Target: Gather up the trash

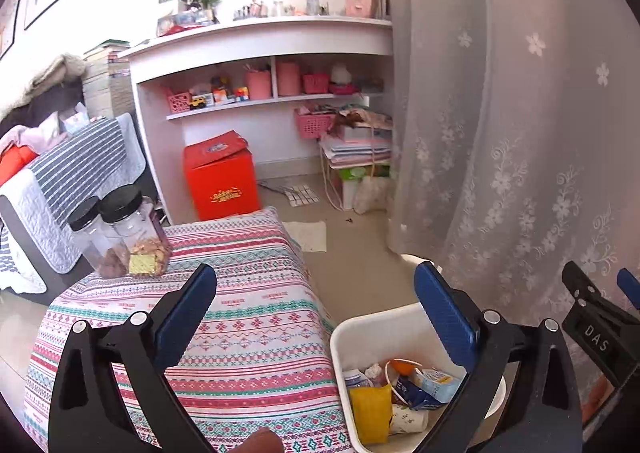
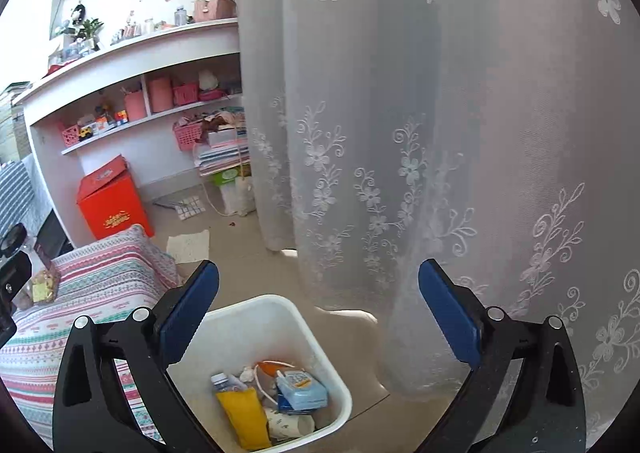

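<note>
Over the bin [image 2: 276, 317], I had both the left gripper [image 1: 316, 317] and the right gripper [image 2: 318, 313] spread wide, nothing between them. Trash [image 2: 272, 405] already lay inside it. Paper [image 2: 188, 247] on the far floor looked left to collect.

A white bin [image 2: 280, 317] holds a yellow packet [image 2: 244, 417] (beside a pale-blue one [image 2: 300, 385]), near pink-and-teal striped cloth [image 1: 248, 317].

White bin [image 1: 400, 327] partly behind gripper arm, shelf trinkets [image 1: 256, 9] too small to identify
</note>
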`<state>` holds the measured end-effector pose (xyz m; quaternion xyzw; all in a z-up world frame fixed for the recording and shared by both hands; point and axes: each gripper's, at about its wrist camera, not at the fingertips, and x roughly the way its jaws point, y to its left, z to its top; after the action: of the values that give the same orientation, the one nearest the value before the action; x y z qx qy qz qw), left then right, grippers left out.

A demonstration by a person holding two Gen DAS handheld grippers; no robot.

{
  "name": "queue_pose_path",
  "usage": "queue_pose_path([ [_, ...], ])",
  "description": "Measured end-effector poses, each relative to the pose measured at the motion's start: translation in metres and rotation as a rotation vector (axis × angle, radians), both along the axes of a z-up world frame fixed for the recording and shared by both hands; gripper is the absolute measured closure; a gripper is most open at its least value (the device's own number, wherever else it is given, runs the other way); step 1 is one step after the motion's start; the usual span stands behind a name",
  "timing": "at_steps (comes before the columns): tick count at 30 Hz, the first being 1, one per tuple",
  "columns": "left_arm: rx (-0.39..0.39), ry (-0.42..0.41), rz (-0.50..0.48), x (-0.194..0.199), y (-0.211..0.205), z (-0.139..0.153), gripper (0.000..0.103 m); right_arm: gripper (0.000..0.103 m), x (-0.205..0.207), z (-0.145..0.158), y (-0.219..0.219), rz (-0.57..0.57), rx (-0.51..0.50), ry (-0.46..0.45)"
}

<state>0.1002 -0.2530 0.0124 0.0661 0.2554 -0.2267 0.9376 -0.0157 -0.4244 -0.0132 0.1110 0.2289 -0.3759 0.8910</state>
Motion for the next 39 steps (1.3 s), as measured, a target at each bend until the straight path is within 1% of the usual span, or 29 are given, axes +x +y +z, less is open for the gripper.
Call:
queue_pose_path([
  [3, -0.062, 0.037, 0.092, 0.006, 0.031, 0.001, 0.007, 0.007, 0.012, 0.004, 0.025, 0.055, -0.028, -0.022],
  [4, -0.067, 0.042, 0.117, 0.007, 0.04, -0.001, 0.007, 0.007, 0.016, 0.005, 0.034, 0.076, -0.038, -0.023],
  [6, -0.041, 0.046, 0.153, 0.011, 0.054, -0.005, 0.007, 0.007, 0.026, 0.006, 0.051, 0.111, -0.054, -0.015],
  [9, -0.007, 0.072, 0.181, 0.018, 0.075, -0.01, 0.007, 0.007, 0.039, 0.005, 0.074, 0.157, -0.063, 0.0],
  [13, 0.006, 0.129, 0.199, 0.025, 0.104, -0.019, 0.007, 0.007, 0.054, 0.004, 0.104, 0.207, -0.083, 0.018],
  [17, 0.019, 0.15, 0.229, 0.028, 0.128, -0.028, 0.007, 0.007, 0.066, 0.001, 0.128, 0.25, -0.095, 0.033],
  [21, 0.017, 0.168, 0.246, 0.032, 0.148, -0.035, 0.007, 0.007, 0.075, -0.005, 0.144, 0.279, -0.099, 0.051],
  [27, 0.012, 0.182, 0.256, 0.039, 0.163, -0.041, 0.007, 0.007, 0.083, -0.01, 0.154, 0.298, -0.109, 0.055],
  [39, 0.007, 0.172, 0.243, 0.042, 0.161, -0.039, 0.007, 0.007, 0.091, -0.014, 0.157, 0.309, -0.088, 0.066],
])
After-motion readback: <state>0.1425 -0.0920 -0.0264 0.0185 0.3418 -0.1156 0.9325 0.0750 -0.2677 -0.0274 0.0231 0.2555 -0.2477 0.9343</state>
